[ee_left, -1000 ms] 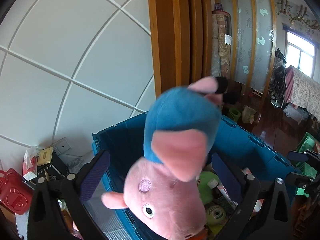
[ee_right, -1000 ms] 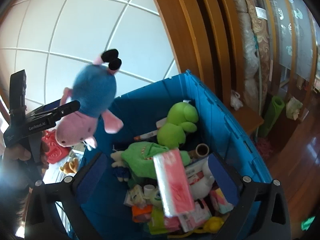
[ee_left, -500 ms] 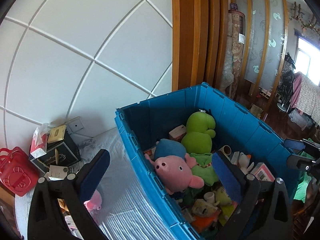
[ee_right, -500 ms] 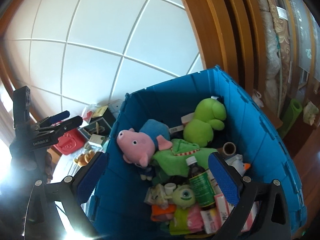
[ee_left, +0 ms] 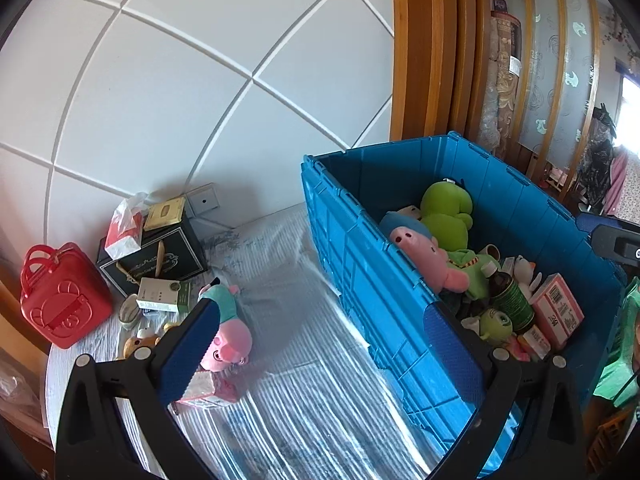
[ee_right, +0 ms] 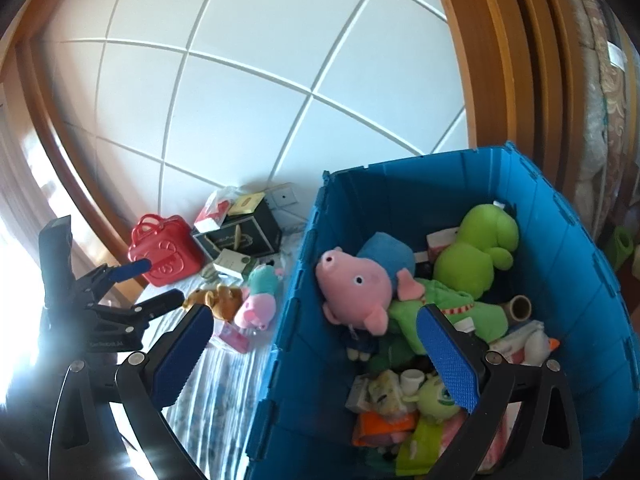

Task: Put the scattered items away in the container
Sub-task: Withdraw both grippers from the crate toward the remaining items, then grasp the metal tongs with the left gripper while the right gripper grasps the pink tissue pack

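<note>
While both claws hang spread with nothing between their fingers, the blue crate stands on the striped tabletop, well filled. The left claw straddles the crate's near wall, one finger over the table, the other over the toys. The right claw does much the same from its side. Inside the crate a pink pig in a blue shirt lies against the left wall, touching a green frog toy — with a dark bottle and small boxes beside them. Out on the table, a smaller pig in a teal dress rests on a pink packet, near a brown bear and a red bag.
</note>
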A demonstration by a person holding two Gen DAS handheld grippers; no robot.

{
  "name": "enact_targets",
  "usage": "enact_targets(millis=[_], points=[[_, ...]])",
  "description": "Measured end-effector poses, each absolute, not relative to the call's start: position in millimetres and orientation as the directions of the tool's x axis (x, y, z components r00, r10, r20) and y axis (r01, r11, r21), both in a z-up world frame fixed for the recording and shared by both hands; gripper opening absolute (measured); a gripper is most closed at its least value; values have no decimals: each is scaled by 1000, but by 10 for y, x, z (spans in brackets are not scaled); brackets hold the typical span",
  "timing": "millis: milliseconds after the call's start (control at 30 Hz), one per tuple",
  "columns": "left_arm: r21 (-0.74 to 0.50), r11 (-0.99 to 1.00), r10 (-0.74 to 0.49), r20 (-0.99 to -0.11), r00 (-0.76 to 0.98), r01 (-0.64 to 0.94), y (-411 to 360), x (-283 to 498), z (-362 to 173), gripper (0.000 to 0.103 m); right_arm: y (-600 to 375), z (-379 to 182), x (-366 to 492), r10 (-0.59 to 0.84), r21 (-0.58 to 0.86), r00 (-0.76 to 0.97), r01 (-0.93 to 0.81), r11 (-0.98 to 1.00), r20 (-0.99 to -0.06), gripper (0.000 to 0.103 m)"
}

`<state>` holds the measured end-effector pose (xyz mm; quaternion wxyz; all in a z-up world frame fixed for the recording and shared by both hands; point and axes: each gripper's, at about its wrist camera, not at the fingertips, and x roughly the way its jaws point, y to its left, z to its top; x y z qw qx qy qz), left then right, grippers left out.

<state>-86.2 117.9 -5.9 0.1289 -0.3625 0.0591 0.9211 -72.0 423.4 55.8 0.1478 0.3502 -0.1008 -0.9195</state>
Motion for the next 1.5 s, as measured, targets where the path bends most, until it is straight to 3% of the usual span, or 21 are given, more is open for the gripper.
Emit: enact_targets(millis=[733,1200,1500], points=[[13,-997,42,-757,-652,-80,-873,-555,-648,103,2458,315,-835,-397,239,-628,324,-916,-670,103],[22,-998,15,-801,-598,-56,-1848,-695,-1139,103,1511,-476,-1021,-358,220,-527,307,-926,-771,103],[20,-997,19,-852,-524,-68,-2077,-881,-1794,103,1040,-1081,-1226,-308,183,-462,295,-938,-832,103]])
